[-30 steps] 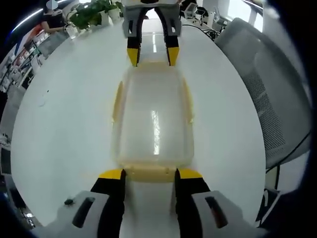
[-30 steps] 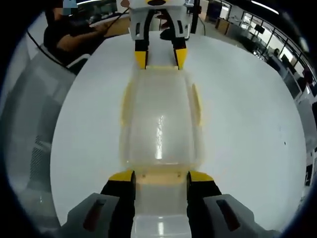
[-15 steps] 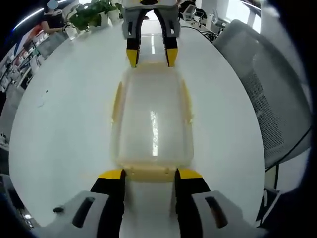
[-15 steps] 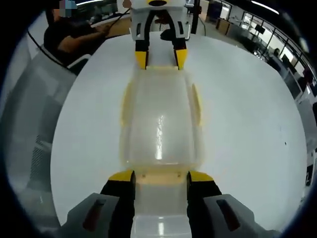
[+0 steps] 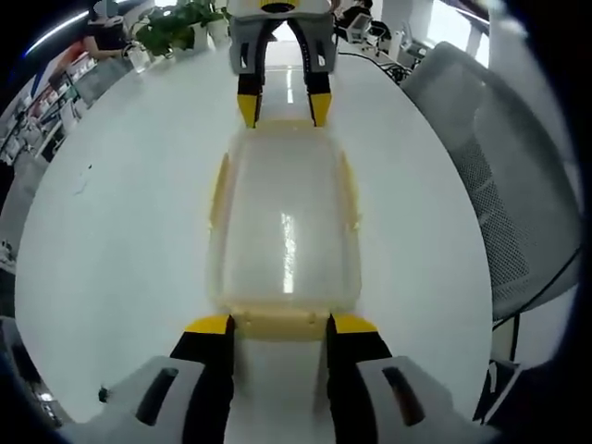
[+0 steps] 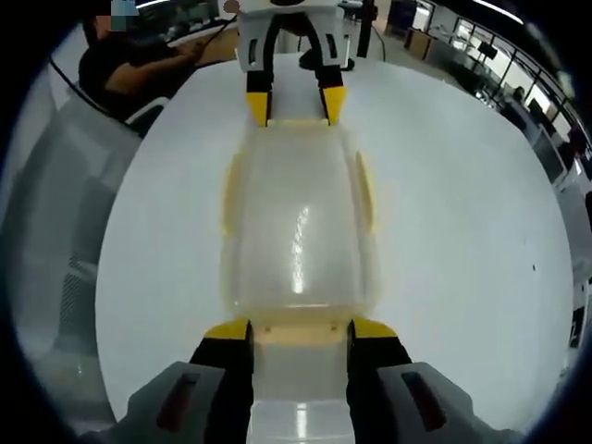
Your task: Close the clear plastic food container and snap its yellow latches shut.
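Note:
A clear plastic food container with its lid on lies lengthwise on the white table. Yellow latches run along its long sides. My left gripper stands open at the near short end, its yellow-tipped jaws on either side of the end latch. At the far end, my right gripper straddles the other end latch. In the right gripper view the same container stretches away from my right gripper, which is open around its end latch, toward my left gripper.
A grey mesh office chair stands at the table's edge. Potted plants sit at the table's far side. A seated person and another view of the chair are beside the table.
Both views have shifted very slightly. The container and both grippers keep their places at its two ends.

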`<state>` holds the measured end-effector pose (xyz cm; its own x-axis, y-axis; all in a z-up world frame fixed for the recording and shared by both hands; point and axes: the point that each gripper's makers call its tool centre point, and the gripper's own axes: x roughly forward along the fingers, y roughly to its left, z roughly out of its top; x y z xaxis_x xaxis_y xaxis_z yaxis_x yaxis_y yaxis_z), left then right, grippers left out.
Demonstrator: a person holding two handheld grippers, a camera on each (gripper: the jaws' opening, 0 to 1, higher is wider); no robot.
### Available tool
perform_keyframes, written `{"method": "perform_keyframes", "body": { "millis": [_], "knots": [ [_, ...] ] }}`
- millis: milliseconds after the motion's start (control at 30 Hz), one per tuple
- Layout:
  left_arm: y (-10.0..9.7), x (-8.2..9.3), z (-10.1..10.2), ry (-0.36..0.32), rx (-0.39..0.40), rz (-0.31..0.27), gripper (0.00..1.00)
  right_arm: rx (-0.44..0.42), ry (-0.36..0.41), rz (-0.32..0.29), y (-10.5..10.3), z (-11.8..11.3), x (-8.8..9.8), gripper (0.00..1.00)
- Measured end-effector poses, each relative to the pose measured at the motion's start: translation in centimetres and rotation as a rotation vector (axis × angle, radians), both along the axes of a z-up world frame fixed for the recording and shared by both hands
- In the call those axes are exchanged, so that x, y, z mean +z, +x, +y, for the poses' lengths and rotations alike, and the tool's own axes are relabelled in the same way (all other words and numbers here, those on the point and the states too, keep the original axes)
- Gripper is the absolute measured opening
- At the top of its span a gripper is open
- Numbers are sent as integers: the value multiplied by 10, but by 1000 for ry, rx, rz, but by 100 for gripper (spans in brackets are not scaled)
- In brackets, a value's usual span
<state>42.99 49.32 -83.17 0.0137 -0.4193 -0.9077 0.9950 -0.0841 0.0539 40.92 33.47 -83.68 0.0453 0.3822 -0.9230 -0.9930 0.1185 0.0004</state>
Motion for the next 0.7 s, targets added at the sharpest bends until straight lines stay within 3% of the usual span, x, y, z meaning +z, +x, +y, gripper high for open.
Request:
{"method": "perform_keyframes", "body": {
  "millis": [333,700],
  "knots": [
    [-1,1,0,-10,14,-2,38,23,-9,-11,0,-1,1,37],
    [0,11,3,-8,22,-49,38,30,9,-41,2,2,16,38]
  ]
}}
